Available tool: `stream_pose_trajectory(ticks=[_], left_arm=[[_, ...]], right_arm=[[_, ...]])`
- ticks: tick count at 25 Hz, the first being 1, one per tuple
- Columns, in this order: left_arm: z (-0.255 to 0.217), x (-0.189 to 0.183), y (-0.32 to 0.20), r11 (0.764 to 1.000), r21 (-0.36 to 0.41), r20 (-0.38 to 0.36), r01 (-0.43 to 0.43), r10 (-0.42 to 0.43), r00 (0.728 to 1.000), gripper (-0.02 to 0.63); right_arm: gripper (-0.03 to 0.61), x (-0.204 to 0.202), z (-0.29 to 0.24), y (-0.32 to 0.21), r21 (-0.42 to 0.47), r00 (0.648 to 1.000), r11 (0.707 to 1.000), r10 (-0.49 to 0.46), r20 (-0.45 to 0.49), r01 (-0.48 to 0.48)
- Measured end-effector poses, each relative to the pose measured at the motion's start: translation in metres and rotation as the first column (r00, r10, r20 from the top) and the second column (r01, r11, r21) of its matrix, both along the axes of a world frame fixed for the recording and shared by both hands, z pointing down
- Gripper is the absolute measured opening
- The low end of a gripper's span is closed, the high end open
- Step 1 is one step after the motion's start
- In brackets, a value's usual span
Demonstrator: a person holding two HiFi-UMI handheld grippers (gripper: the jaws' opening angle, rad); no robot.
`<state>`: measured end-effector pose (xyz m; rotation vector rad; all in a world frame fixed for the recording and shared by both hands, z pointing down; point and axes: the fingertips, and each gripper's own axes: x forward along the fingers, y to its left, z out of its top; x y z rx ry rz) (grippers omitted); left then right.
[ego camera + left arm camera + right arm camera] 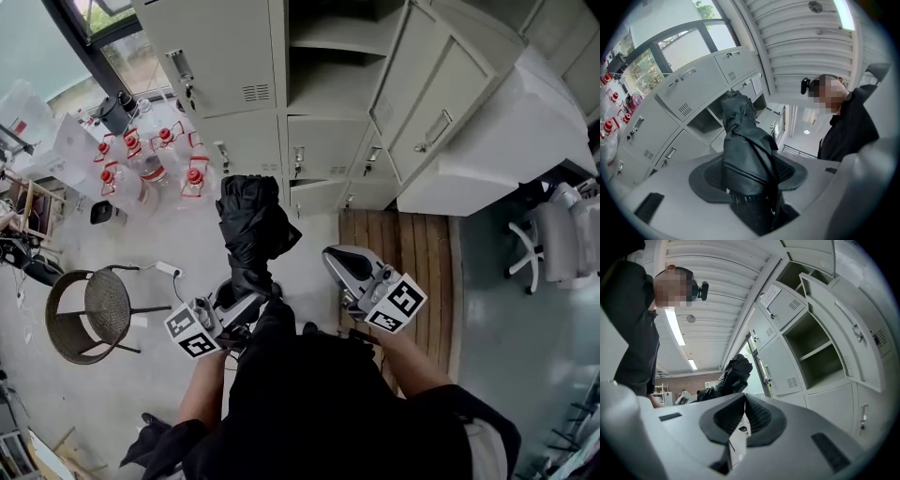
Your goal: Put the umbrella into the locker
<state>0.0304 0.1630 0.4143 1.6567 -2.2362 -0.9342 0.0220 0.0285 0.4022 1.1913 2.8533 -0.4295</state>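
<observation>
A folded black umbrella (pixel 251 225) stands upright in my left gripper (pixel 246 286), which is shut on its lower end. In the left gripper view the umbrella (pixel 743 145) rises between the dark pads and hides part of the lockers behind it. My right gripper (pixel 339 262) is to the right of it, shut with nothing between its pads (pixel 757 416); the umbrella (pixel 733 376) shows beyond its tip. The grey lockers (pixel 244 56) are ahead. One compartment (pixel 328 80) stands open with shelves inside, its door (pixel 441 103) swung out to the right.
Several red-capped water bottles (pixel 141 159) stand on the floor at the left of the lockers. A round wicker chair (pixel 89 314) is at the lower left. A wooden board (pixel 408 248) lies under the open door, with a white office chair (pixel 562 234) at far right.
</observation>
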Motion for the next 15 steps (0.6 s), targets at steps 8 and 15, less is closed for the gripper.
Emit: stream_pose_trajectory(ticks=[8,15], left_arm=[[0.001,-0.081,-0.012,0.997,0.026,0.010,-0.068,0.068,0.998,0.253],[0.007,-0.144,-0.012,0.990,-0.026,0.010,-0.137,0.137,0.991,0.252]], right_arm=[[0.014,-0.078,-0.013,-0.001,0.043,0.997,0.997,0.070,0.014,-0.071],[0.014,-0.132,-0.023,-0.005,0.062,0.985,0.983,0.173,0.024,-0.174]])
